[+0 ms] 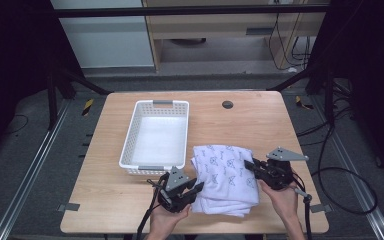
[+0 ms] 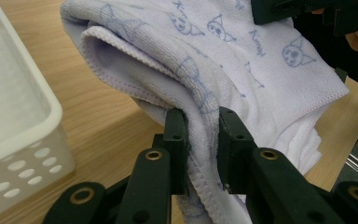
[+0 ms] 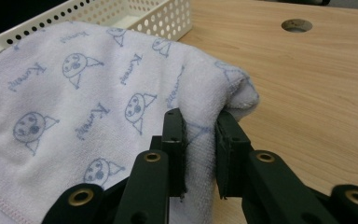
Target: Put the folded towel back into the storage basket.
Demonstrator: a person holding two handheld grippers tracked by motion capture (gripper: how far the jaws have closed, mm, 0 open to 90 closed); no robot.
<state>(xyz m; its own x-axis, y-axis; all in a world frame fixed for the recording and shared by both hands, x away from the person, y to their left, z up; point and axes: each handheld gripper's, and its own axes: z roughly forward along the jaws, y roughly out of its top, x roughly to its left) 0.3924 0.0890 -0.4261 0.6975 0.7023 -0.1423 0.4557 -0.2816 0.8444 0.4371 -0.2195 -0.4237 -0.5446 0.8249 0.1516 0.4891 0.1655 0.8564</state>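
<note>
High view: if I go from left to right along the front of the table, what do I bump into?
Left gripper → towel → right gripper. Both grippers are shut on the towel's sides.

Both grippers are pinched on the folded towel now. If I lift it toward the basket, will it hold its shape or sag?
The towel will probably sag: it is soft terry, and its layers already droop between the left gripper and the right gripper. The folds may slip open, since each gripper clamps only one edge. It looks light, so it is unlikely to pull free on the way to the basket.
</note>
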